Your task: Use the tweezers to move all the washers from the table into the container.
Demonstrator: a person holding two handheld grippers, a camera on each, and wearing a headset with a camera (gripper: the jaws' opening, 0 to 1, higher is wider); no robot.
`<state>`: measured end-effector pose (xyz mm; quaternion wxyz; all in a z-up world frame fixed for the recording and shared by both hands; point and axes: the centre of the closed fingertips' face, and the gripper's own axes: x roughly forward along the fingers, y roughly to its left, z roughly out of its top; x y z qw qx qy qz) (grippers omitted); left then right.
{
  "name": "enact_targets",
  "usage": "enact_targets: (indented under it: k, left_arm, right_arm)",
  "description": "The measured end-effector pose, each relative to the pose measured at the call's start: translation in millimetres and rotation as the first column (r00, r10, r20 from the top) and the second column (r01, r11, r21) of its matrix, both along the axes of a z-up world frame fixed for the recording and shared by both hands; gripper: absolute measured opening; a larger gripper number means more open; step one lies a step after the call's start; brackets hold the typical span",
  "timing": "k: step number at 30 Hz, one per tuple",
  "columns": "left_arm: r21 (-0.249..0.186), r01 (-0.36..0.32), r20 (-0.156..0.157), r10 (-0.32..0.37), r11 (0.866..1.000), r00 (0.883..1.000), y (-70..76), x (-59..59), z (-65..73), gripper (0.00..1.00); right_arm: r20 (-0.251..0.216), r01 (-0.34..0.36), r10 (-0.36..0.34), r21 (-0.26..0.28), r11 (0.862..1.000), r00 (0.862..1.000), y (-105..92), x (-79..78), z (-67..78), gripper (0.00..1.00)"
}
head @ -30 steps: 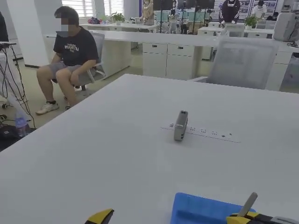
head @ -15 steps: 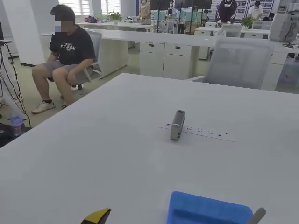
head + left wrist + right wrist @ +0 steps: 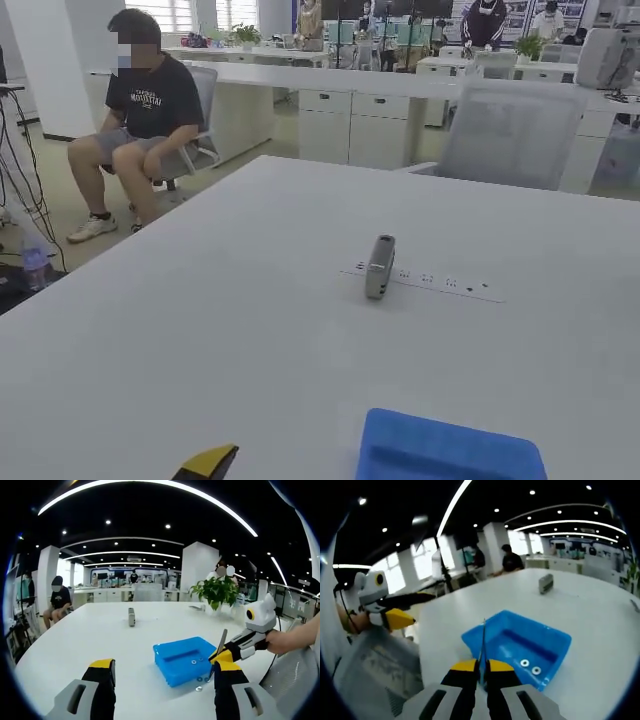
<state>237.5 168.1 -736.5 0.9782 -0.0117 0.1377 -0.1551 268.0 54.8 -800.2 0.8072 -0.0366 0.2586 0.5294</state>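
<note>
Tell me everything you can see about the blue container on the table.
The container is a shallow, open, rectangular tray, bright blue, plastic by its look, with low walls. It stands flat on the white table. Two washers lie on its floor near one wall; other washers lie on the table beside it. The tweezers, held in the right gripper, point over one corner; contact unclear.

blue container (image 3: 450, 452), white table (image 3: 250, 300), silver washers (image 3: 524, 663).

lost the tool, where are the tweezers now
In the right gripper view the tweezers are clamped in the right gripper, pointing over the near corner of the blue container.
</note>
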Motion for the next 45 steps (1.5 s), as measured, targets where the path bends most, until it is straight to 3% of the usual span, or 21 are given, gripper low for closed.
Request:
enact_targets:
  k: [7, 10, 16, 22, 27, 30, 37, 41, 45]
  left_arm:
    - [0.002, 0.001, -0.002, -0.001, 1.000, 1.000, 0.2, 0.1, -0.4, 0.82]
    - [0.004, 0.001, -0.002, -0.001, 1.000, 1.000, 0.4, 0.1, -0.6, 0.82]
    - [0.007, 0.002, -0.006, -0.002, 1.000, 1.000, 0.5, 0.0, -1.6, 0.82]
    - [0.010, 0.004, -0.011, -0.003, 1.000, 1.000, 0.3, 0.1, -2.3, 0.81]
    - [0.011, 0.002, -0.010, -0.002, 1.000, 1.000, 0.5, 0.2, -2.3, 0.81]
    - [0.011, 0.001, -0.008, -0.001, 1.000, 1.000, 0.6, 0.3, -2.0, 0.81]
    - [0.013, 0.003, -0.009, -0.003, 1.000, 1.000, 0.3, 0.2, -2.3, 0.81]
    - [0.009, -0.002, -0.007, 0.002, 1.000, 1.000, 1.1, 0.0, -1.7, 0.81]
    - [0.008, 0.001, -0.007, -0.001, 1.000, 1.000, 0.7, -0.2, -1.8, 0.81]
  right_arm:
    - [0.028, -0.011, 0.012, -0.011, 1.000, 1.000, 0.5, 0.5, -4.2, 0.03]
    - [0.073, -0.034, 0.037, -0.045, 0.998, 0.997, 0.6, -0.2, -4.9, 0.03]
    - [0.085, -0.088, 0.095, -0.084, 0.993, 0.992, 5.2, -13.2, -8.0, 0.03]
    - [0.055, -0.075, 0.080, -0.085, 0.994, 0.995, 5.0, -9.8, -13.5, 0.03]
    - [0.020, -0.038, 0.039, -0.046, 0.998, 0.999, 4.4, 0.5, -11.1, 0.03]
    - [0.039, -0.034, 0.037, -0.060, 0.998, 0.999, 6.0, 6.1, -11.6, 0.03]
    - [0.002, 0.006, -0.006, -0.025, 1.000, 1.000, 9.2, 24.6, -7.8, 0.03]
    - [-0.029, 0.020, -0.020, 0.006, 1.000, 0.999, 3.3, 18.5, -2.0, 0.03]
    - [-0.049, 0.033, -0.033, 0.002, 0.999, 0.998, -5.0, 8.6, -7.4, 0.03]
